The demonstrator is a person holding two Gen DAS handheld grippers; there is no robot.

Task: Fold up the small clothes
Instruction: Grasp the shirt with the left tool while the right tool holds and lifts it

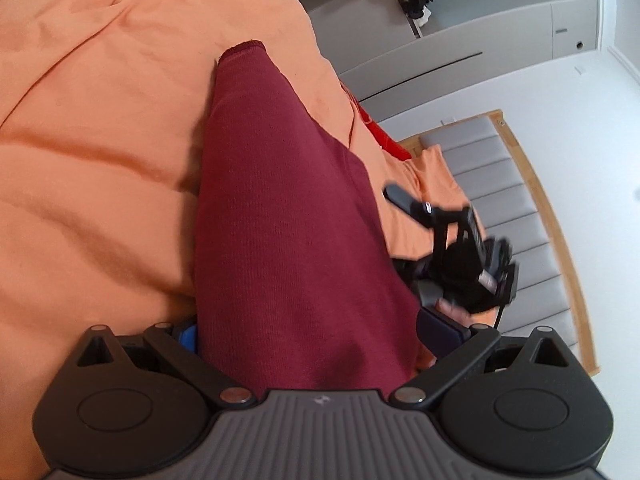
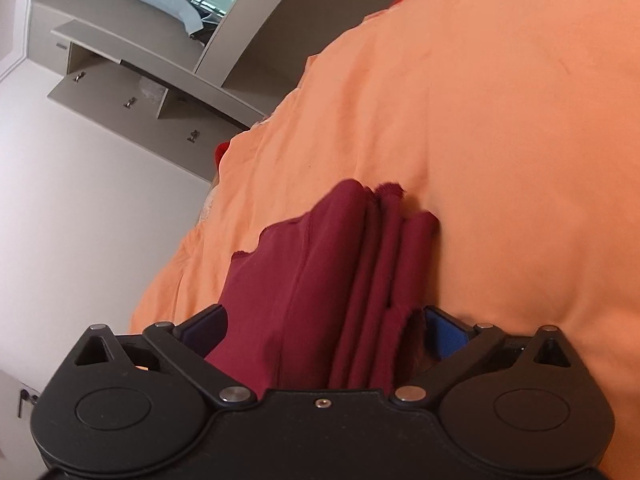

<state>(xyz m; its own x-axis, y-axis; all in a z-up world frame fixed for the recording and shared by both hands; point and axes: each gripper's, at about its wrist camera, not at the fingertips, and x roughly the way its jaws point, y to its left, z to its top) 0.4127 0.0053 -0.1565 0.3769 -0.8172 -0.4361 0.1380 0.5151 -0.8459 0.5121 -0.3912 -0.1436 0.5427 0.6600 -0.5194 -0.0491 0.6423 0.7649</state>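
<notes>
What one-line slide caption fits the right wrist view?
Right claw grips bunched maroon garment above the orange bedspread.

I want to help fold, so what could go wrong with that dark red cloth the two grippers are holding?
The left gripper and right gripper both clamp the dark red cloth. If they pull apart unevenly, the stacked folds at the right one could slip open. The free end might drag and bunch on the wrinkled orange blanket.

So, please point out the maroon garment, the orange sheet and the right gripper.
maroon garment (image 1: 288,232): left wrist view, middle of the cloth.
orange sheet (image 2: 500,120): right wrist view, bare part.
right gripper (image 2: 324,320): right wrist view, between the fingertips.
</notes>
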